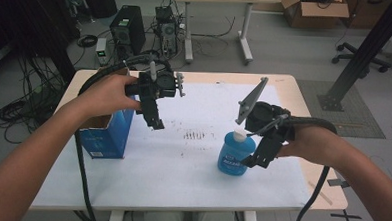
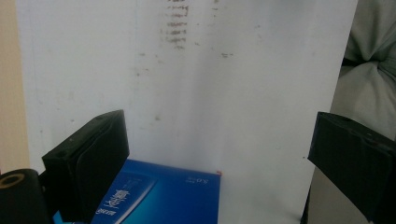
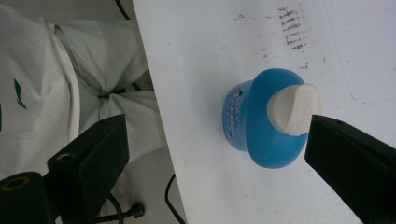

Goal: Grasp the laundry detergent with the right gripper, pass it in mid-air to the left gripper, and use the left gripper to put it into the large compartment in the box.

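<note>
Left gripper (image 1: 156,123) above blue box (image 1: 108,134), jaws wide, empty. Right gripper (image 1: 257,160) beside blue bottle (image 1: 236,152), jaws wide, holding nothing. Bottle upright on white table (image 1: 181,165).

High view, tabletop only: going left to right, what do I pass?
Blue carton → left claw, open above the white sheet → dark smudge marks → blue bottle with white cap → right claw, open, beside the bottle.
</note>
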`<action>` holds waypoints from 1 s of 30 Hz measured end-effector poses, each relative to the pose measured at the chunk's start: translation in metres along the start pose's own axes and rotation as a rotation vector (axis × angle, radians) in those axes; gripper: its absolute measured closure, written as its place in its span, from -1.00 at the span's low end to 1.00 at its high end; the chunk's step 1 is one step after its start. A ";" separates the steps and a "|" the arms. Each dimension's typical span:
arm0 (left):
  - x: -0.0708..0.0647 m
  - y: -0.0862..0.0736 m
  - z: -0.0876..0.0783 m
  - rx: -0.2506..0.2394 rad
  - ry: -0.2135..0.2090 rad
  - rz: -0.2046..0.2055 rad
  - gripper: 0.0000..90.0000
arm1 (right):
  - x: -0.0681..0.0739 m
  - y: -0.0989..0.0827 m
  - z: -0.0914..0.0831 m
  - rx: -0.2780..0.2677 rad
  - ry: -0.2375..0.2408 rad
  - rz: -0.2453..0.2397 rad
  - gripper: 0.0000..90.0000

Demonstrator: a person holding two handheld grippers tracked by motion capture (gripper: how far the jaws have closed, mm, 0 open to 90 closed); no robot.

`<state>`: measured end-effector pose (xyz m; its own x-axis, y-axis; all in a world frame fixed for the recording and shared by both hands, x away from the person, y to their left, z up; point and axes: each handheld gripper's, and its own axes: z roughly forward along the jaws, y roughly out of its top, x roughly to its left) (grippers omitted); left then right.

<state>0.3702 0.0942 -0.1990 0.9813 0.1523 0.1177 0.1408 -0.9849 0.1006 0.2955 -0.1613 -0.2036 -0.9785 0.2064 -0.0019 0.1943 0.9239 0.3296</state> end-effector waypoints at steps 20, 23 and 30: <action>0.007 0.002 0.001 -0.014 -0.003 -0.009 -0.88 | -0.014 -0.012 -0.012 -0.027 -0.032 0.047 -0.90; 0.008 0.003 0.001 -0.017 -0.004 -0.009 -0.88 | -0.019 -0.017 -0.014 -0.032 -0.041 0.060 -0.90; 0.009 0.003 0.002 -0.018 -0.002 -0.010 -0.88 | -0.026 -0.024 -0.016 -0.045 -0.057 0.084 -0.90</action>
<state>0.3801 0.0926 -0.1997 0.9802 0.1619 0.1143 0.1483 -0.9817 0.1192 0.3146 -0.1945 -0.1961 -0.9529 0.3021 -0.0256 0.2712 0.8872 0.3732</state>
